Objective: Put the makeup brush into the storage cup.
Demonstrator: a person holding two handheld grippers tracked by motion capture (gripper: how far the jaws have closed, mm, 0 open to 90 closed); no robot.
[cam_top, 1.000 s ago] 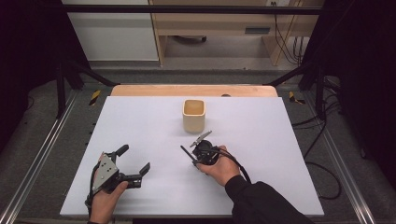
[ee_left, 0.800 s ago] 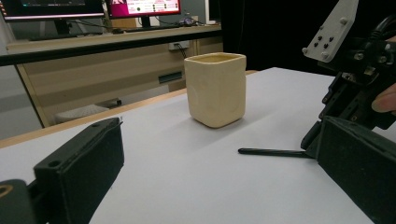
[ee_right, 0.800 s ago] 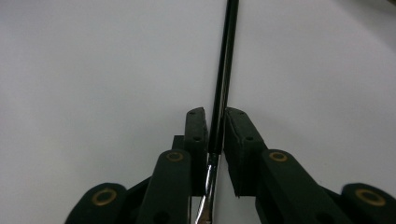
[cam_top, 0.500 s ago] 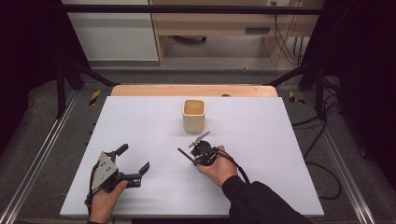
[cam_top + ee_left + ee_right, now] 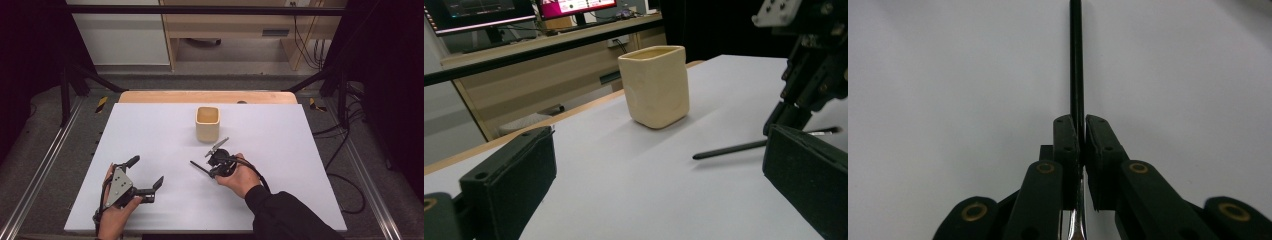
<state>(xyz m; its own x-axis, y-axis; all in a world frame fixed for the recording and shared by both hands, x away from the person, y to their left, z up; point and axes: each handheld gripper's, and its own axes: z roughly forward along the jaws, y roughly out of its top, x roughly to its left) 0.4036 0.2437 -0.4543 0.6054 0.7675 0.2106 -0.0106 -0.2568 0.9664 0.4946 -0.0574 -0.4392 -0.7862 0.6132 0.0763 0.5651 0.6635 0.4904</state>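
Note:
A cream square cup (image 5: 207,123) (image 5: 655,85) stands upright at the back middle of the white table (image 5: 300,150). Just in front of it my right gripper (image 5: 212,167) (image 5: 1080,122) is shut on a thin black stick (image 5: 199,167) (image 5: 1076,60). The stick juts past the jaws toward the left, low over the table. From the left gripper view the same stick (image 5: 729,148) reaches out from the right gripper (image 5: 814,65). My left gripper (image 5: 147,170) (image 5: 659,200) rests at the front left, jaws wide open with nothing between them, pointing toward the cup.
A wooden strip (image 5: 207,96) borders the table's far edge. Metal frame rails (image 5: 45,165) run along both sides, and cables (image 5: 345,175) lie on the floor at the right. A wooden desk with monitors (image 5: 574,6) stands beyond the table.
The right hand has shifted very slightly with the stick. The left gripper and the cup have kept still.

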